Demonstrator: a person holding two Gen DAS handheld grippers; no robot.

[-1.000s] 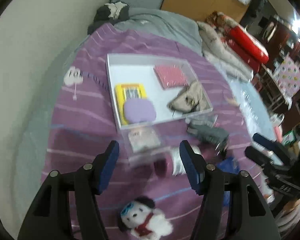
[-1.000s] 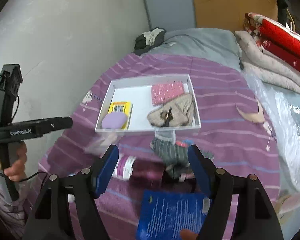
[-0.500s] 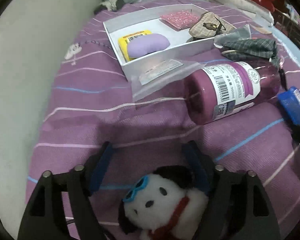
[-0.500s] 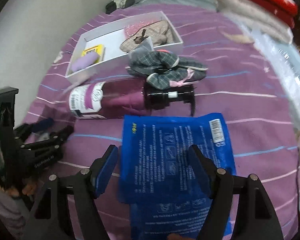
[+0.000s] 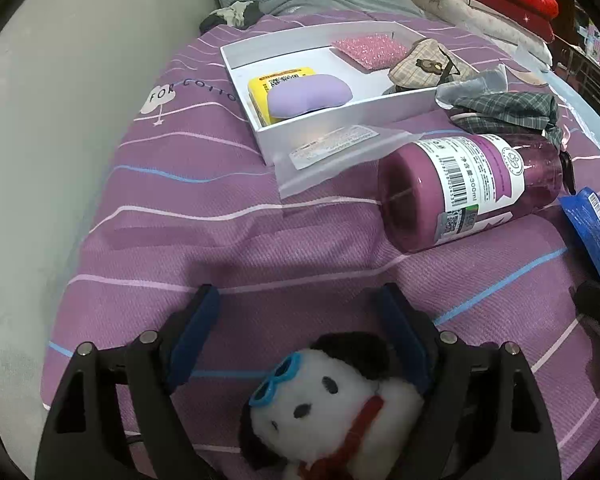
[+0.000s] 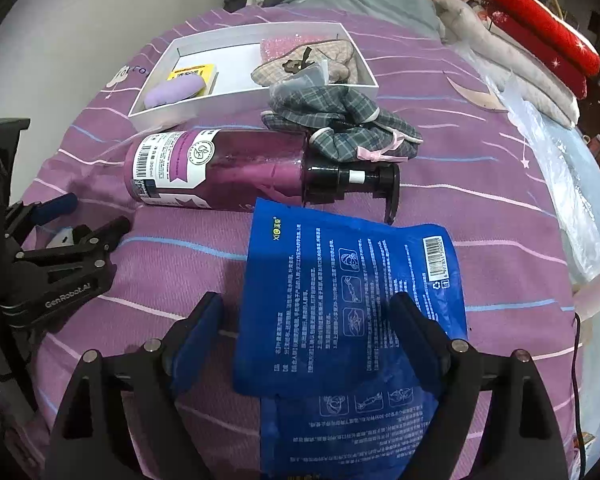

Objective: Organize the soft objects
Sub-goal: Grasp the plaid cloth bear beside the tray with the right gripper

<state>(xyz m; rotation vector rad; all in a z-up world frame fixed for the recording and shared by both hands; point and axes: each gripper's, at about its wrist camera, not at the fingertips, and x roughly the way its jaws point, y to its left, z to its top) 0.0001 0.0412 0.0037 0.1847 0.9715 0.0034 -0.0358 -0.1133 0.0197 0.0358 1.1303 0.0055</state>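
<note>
Straddling a white plush dog (image 5: pixel 332 404) on the purple striped bed cover (image 5: pixel 188 240), the left claw (image 5: pixel 304 320) is opening, its blue pads either side of the toy's head; contact cannot be told. The right claw (image 6: pixel 312 320) is opening too, over a blue pouch (image 6: pixel 352 292) lying flat, pads clear of it. A purple pump bottle (image 6: pixel 220 168) lies on its side beyond, a plaid cloth (image 6: pixel 340 120) beside it, near the white tray (image 5: pixel 340 116) holding a lilac cushion (image 5: pixel 308 92).

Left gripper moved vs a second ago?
Yes. The left gripper came down toward the bedspread, away from the white tray; its opening jaws now flank the plush dog.
</note>
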